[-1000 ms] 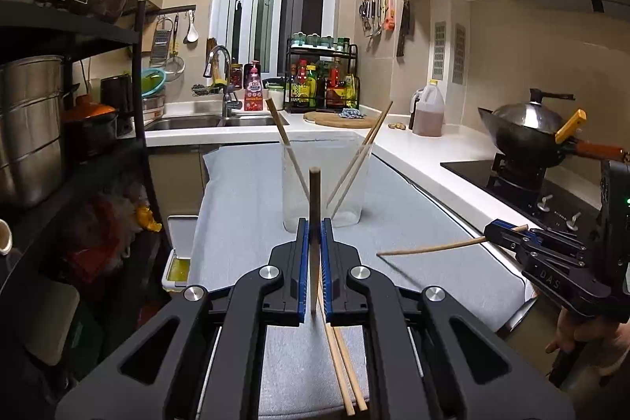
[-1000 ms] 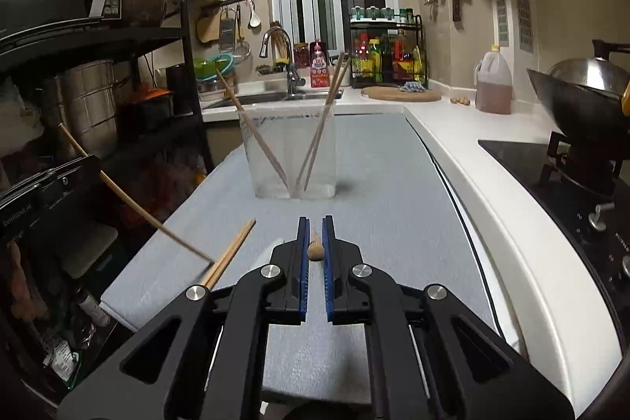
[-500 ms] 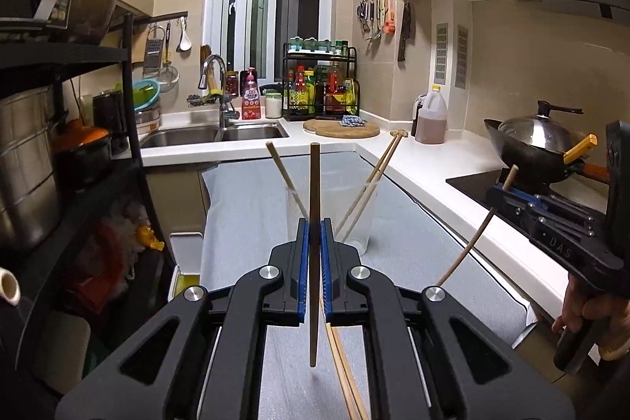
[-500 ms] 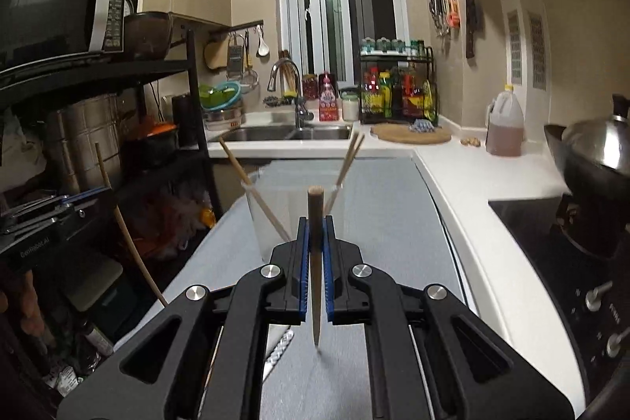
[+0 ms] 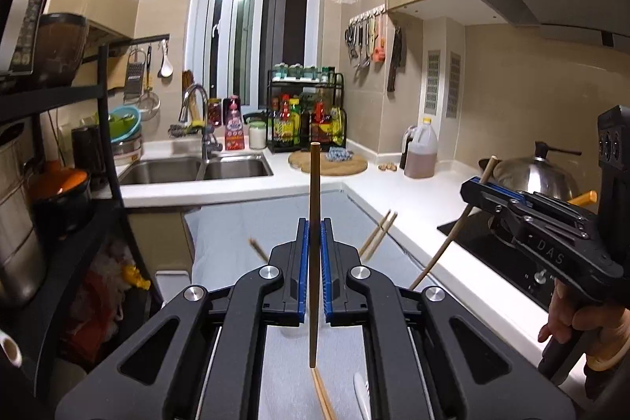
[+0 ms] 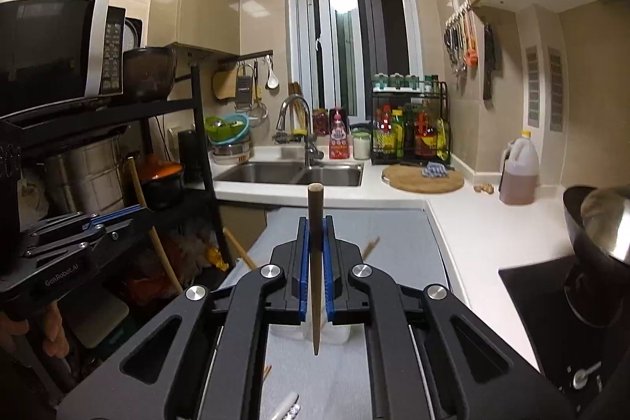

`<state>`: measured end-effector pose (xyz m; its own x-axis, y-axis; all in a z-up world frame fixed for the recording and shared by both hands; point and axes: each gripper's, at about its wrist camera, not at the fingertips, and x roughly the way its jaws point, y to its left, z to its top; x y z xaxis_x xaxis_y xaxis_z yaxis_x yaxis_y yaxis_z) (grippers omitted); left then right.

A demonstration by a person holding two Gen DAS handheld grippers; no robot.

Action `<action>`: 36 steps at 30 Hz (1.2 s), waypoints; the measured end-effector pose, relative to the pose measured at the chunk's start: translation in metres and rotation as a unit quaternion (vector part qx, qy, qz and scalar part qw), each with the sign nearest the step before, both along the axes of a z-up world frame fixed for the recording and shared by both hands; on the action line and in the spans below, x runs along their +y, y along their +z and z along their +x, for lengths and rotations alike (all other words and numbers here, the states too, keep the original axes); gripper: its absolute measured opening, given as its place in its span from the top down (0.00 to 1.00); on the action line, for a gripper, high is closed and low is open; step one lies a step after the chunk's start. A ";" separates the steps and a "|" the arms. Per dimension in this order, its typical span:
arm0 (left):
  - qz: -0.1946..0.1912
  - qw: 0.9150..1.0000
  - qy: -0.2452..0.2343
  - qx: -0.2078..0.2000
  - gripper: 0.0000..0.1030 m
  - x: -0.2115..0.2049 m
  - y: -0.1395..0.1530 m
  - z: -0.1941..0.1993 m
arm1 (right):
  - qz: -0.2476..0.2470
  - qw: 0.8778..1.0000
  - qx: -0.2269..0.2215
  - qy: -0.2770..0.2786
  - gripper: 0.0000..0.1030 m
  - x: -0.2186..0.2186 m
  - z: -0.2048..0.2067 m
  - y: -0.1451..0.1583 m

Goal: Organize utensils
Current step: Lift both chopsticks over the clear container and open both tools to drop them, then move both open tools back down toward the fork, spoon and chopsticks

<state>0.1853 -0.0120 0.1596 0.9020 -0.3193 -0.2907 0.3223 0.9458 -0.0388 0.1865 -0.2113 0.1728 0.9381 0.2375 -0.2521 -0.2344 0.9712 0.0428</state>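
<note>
Left tongs (image 5: pixel 314 254): pinching a chopstick (image 5: pixel 314 207), upright, held above the grey mat (image 5: pixel 236 235) on the table (image 5: pixel 433 223). Loose chopsticks (image 5: pixel 323 396) lie on the mat below. Right tongs (image 6: pixel 315 258): pinching a second chopstick (image 6: pixel 315 223), upright, tip down, over a clear cup (image 6: pixel 338 335) holding leaning chopsticks (image 6: pixel 370 247).

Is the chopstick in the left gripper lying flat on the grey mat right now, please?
No, the left gripper is shut on the chopstick, holding it upright, its lower tip clear above the grey mat.
</note>
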 end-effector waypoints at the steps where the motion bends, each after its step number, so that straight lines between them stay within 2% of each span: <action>1: 0.000 1.000 -0.002 -0.006 0.94 -0.002 0.005 0.004 | -0.002 1.000 -0.005 0.001 0.94 0.002 0.004 0.005; 8: 0.000 0.999 -0.014 -0.033 0.94 -0.016 0.028 0.028 | -0.003 1.000 -0.027 0.007 0.94 0.010 0.034 0.035; 14: -0.006 0.999 -0.011 -0.053 0.94 -0.023 0.035 0.053 | -0.004 0.999 -0.037 0.006 0.94 0.011 0.054 0.044; 19: -0.005 0.999 -0.002 -0.049 0.94 -0.028 0.026 0.078 | -0.002 1.000 -0.028 0.002 0.94 0.010 0.073 0.036; 26: -0.006 1.000 0.004 -0.012 0.94 -0.028 -0.004 0.113 | 0.000 1.000 0.000 0.000 0.94 0.012 0.101 0.013; 36: 0.002 1.000 0.018 0.022 0.94 -0.024 -0.030 0.134 | -0.001 1.000 0.030 -0.004 0.94 0.011 0.121 -0.015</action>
